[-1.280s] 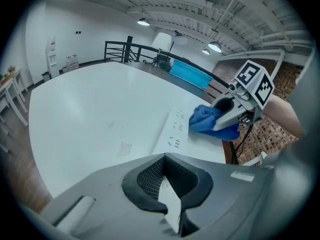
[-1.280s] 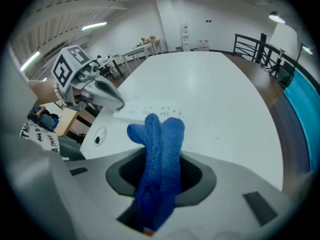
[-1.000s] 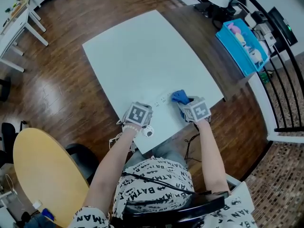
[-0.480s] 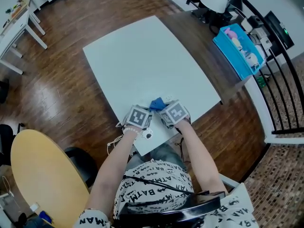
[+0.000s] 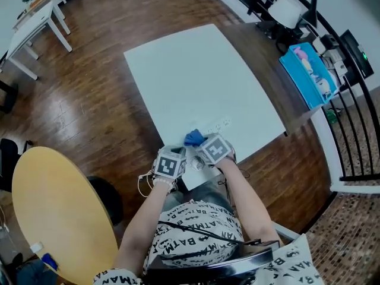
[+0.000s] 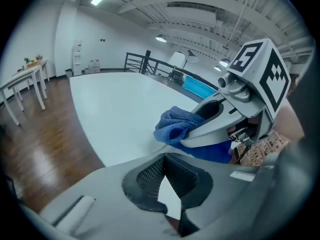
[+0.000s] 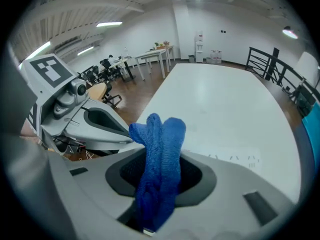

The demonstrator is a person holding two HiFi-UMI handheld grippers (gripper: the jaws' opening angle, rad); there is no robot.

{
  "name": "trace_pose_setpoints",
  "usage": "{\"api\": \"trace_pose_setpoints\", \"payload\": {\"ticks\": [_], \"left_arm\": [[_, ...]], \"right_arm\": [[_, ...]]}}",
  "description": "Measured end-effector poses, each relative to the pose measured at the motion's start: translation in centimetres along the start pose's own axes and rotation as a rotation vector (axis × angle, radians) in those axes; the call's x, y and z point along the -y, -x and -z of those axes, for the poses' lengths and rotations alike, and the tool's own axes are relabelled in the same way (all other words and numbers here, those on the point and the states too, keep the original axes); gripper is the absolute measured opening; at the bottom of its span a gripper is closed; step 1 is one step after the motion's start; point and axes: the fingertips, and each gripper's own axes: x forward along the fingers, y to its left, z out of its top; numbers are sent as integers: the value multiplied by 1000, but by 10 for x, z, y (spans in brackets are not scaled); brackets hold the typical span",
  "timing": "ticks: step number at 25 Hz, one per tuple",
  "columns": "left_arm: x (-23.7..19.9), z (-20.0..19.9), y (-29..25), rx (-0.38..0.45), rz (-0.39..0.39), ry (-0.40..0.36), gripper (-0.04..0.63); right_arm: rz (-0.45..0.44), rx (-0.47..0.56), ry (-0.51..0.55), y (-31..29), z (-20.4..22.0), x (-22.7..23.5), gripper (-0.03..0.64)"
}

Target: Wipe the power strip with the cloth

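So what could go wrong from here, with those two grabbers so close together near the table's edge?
1. The left gripper and right gripper sit almost side by side, so a sideways wipe might knock them together.
2. The power strip lies near the table's near edge, and a hard push could slide it off.
3. The cloth is pinched in a bunch, so it may touch little of the strip.

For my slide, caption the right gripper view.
Blue cloth clamped in the right gripper's jaws over the table, left gripper alongside.
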Motion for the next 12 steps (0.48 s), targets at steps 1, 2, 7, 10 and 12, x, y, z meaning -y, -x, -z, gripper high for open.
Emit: {"api": "trace_pose_setpoints", "payload": {"ticks": [1, 2, 7, 10, 12], "left_arm": [[-3, 5, 7, 10, -5, 7, 0], [-7, 10, 13, 15, -10, 12, 0], [-15, 7, 32, 76, -1, 9, 0], [-7, 5, 42, 124, 5, 24, 0], [1, -5, 50, 171, 14, 33, 0]], "right_arm": [[1, 10, -13, -1, 1, -8, 152], [8, 29, -33, 1, 1, -15, 152], [54, 217, -197, 36, -10, -9, 152], [38, 335, -299, 63, -4, -4, 149], [58, 384, -309, 83, 0, 2, 149]]}}
